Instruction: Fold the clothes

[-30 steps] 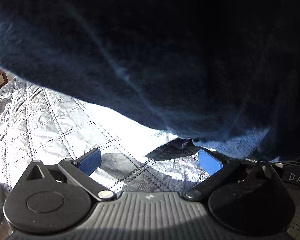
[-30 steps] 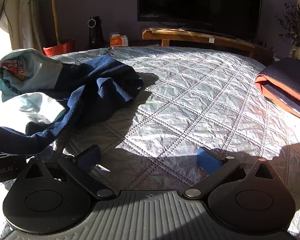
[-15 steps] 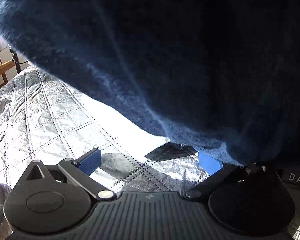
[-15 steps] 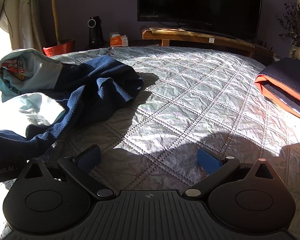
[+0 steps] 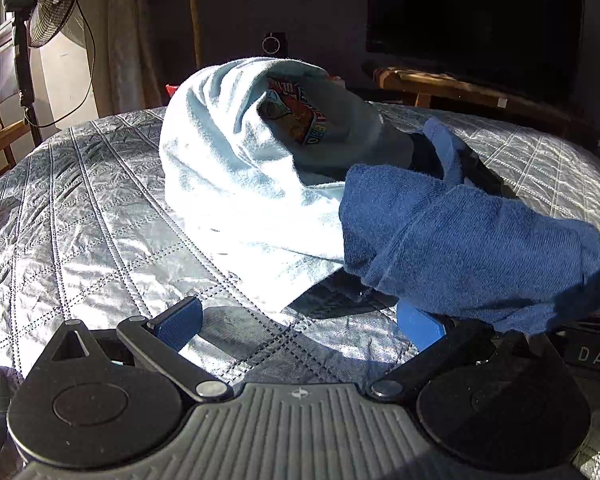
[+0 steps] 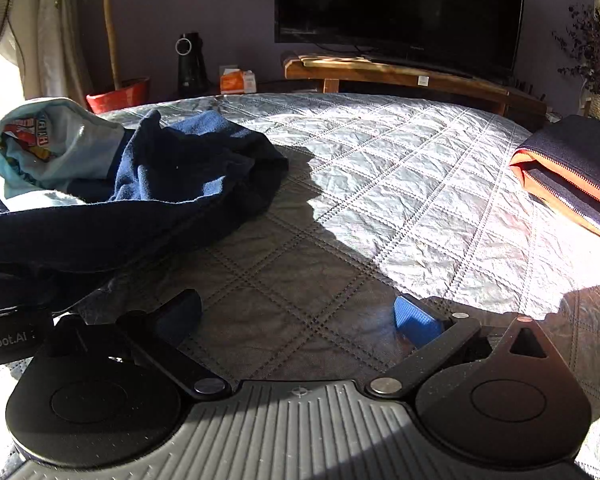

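Both jaws gape, gripping nothing. The navy garment (image 5: 472, 240) drapes over the left gripper (image 5: 300, 320)'s right jaw; pinch 1 edge, then spread it flat ahead.

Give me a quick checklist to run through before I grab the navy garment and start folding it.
1. Left claw open, nothing between its pads: ok.
2. Right claw open and empty: ok.
3. Navy garment free of the other clothes: not ok, it lies bunched against the light blue shirt.
4. Navy garment clear of the left claw: not ok, a fold droops over its right finger.
5. Bare quilt available for spreading: ok.
6. An edge or corner to pinch: cannot tell, too crumpled.
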`<state>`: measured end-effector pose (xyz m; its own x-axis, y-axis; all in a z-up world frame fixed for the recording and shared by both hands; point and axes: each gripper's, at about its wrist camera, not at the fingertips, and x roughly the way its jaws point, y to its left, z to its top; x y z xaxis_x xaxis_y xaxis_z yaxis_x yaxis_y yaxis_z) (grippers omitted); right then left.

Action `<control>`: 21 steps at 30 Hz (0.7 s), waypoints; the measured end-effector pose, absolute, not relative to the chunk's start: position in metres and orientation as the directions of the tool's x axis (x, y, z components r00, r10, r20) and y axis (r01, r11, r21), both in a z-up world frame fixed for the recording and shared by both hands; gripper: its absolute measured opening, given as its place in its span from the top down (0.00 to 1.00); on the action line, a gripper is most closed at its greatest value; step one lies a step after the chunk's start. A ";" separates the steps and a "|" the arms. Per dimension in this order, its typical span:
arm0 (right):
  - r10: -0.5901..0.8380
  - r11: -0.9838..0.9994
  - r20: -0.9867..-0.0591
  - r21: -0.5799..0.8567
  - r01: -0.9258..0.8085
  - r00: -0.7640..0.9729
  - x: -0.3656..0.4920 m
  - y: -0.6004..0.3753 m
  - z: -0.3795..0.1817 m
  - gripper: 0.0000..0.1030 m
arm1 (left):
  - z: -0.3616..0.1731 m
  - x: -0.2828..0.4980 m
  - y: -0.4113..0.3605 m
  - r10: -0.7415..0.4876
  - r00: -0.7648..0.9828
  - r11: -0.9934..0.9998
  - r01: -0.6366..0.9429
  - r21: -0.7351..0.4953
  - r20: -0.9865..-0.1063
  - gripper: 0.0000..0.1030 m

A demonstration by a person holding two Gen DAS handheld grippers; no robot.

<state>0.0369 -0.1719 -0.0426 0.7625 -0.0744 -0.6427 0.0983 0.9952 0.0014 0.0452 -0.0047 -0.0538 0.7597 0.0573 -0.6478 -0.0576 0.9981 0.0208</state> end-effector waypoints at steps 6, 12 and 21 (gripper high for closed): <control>-0.074 0.995 -0.643 0.001 0.098 0.763 0.037 -0.172 -0.043 0.00 | -0.054 0.045 -0.003 0.057 0.760 0.998 -0.058 0.020 -0.648 0.00; -0.074 0.995 -0.643 0.001 0.098 0.763 0.037 -0.172 -0.042 0.00 | -0.054 0.045 -0.003 0.057 0.760 0.998 -0.057 0.020 -0.648 0.00; -0.075 0.995 -0.643 0.001 0.098 0.763 0.037 -0.173 -0.042 0.00 | -0.054 0.046 -0.003 0.057 0.760 0.998 -0.058 0.020 -0.648 0.00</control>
<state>0.0365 -0.1730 -0.0425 0.7626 -0.0745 -0.6425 0.0981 0.9952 0.0010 0.0455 -0.0026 -0.0537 0.7596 0.0571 -0.6479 -0.0577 0.9981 0.0203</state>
